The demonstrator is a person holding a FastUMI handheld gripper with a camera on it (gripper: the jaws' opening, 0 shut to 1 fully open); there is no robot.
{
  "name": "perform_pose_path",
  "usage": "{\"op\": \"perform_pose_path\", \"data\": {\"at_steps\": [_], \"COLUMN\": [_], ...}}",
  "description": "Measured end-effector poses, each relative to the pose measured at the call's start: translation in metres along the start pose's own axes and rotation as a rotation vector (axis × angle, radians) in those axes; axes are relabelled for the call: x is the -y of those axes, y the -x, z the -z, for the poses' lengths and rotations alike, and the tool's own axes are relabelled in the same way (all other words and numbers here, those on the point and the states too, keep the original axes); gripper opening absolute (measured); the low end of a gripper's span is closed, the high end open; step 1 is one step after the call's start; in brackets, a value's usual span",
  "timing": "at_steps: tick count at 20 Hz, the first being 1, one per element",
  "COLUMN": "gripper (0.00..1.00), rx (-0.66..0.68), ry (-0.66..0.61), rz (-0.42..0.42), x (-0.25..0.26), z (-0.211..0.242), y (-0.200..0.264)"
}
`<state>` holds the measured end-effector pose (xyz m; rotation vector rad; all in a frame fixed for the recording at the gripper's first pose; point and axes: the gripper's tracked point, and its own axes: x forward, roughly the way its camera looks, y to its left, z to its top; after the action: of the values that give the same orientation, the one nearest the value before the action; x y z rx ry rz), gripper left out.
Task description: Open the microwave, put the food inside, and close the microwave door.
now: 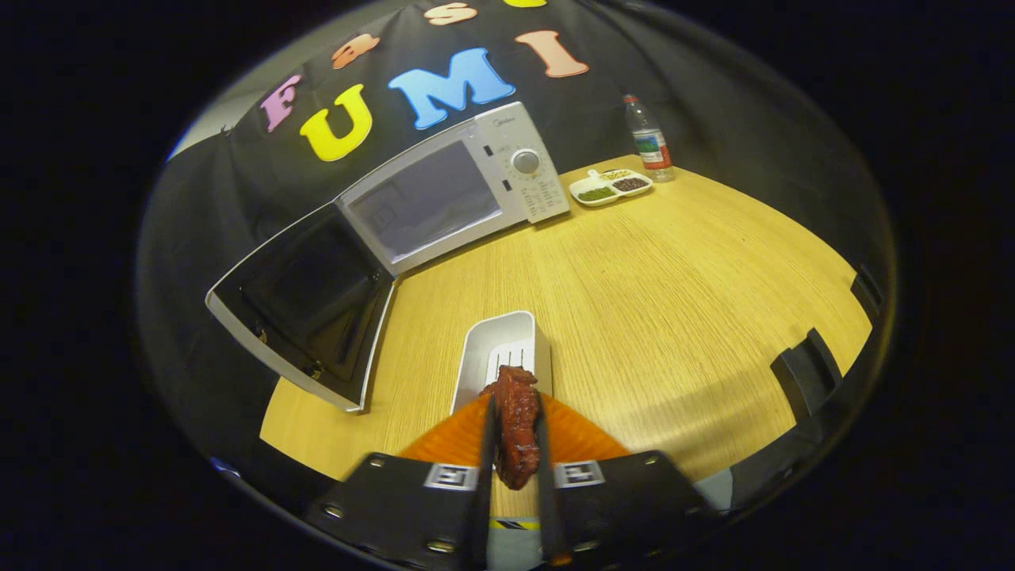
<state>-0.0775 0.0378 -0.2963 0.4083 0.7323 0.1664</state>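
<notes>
My gripper [515,432] is shut on a dark red piece of meat [516,424], which stands upright between both fingers, lifted above the table. Just beyond the fingers lies a white rectangular tray [498,349] with a slotted bottom. Farther ahead and to the left stands the white microwave [519,170], its door [305,305] swung wide open toward me on the left side, showing the dark inner face. The microwave's cavity [424,202] looks pale and bare from here.
A wooden table [674,317] carries everything. A white divided dish [610,187] with green and dark contents and a plastic water bottle [649,141] stand to the right of the microwave. Black clamps [805,369] sit on the table's right edge.
</notes>
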Motion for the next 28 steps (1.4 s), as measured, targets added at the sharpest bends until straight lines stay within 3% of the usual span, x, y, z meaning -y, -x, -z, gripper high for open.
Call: {"op": "perform_pose_path", "data": {"at_steps": [1, 11, 19, 28], "gripper": [0.13, 0.12, 0.12, 0.12], "rx": [-0.018, 0.057, 0.108, 0.145], "ry": [0.028, 0.185, 0.166, 0.080], "rz": [0.003, -0.024, -0.115, -0.191], "x": [-0.001, -0.033, -0.084, -0.124], "z": [0.000, -0.060, -0.121, -0.168], "y": [-0.003, 0.004, -0.017, -0.074]}}
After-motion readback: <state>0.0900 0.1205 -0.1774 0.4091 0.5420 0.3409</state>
